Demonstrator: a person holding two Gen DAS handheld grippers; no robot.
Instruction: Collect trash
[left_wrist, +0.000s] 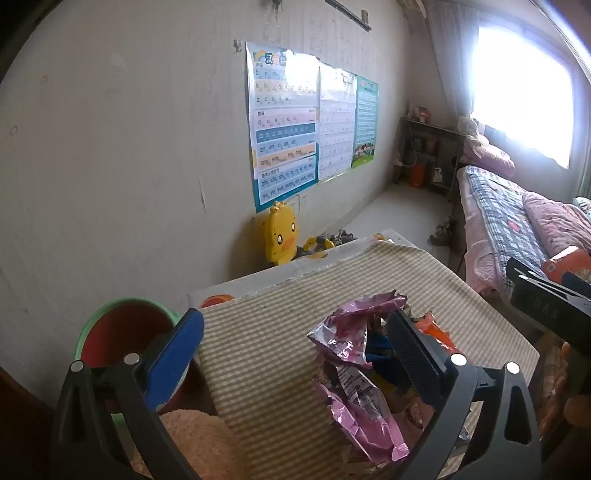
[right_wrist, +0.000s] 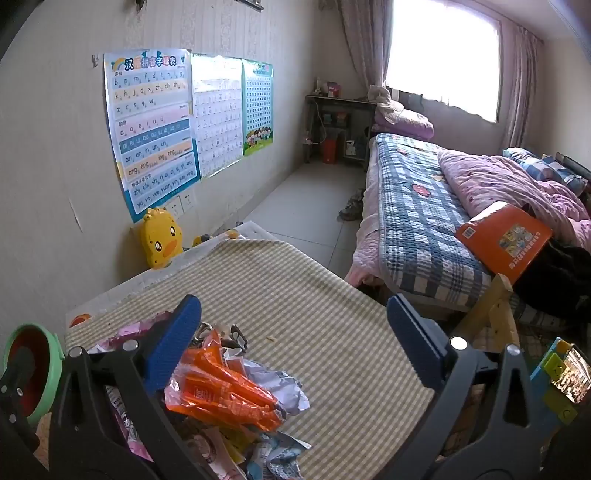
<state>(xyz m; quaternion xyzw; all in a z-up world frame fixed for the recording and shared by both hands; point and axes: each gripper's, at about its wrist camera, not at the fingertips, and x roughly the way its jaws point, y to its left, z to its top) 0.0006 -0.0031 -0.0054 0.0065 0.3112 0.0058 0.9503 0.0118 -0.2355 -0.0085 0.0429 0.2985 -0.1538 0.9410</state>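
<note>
A pile of snack wrappers lies on a striped tablecloth (left_wrist: 266, 354). In the left wrist view a crumpled pink wrapper (left_wrist: 351, 328) sits between my fingers, nearer the right finger. My left gripper (left_wrist: 295, 343) is open above it. In the right wrist view an orange wrapper (right_wrist: 225, 391) and silver foil (right_wrist: 280, 384) lie low left, by my left finger. My right gripper (right_wrist: 293, 332) is open and empty over the cloth (right_wrist: 332, 332). A green bin with a red liner (left_wrist: 122, 332) stands left of the table; it also shows in the right wrist view (right_wrist: 33, 373).
A yellow duck toy (right_wrist: 160, 242) leans on the wall behind the table. A bed with a plaid quilt (right_wrist: 417, 221) and an orange book (right_wrist: 506, 240) is to the right. A peach plush (left_wrist: 199, 443) lies at the lower left. A wooden chair (right_wrist: 487, 314) stands by the table's right edge.
</note>
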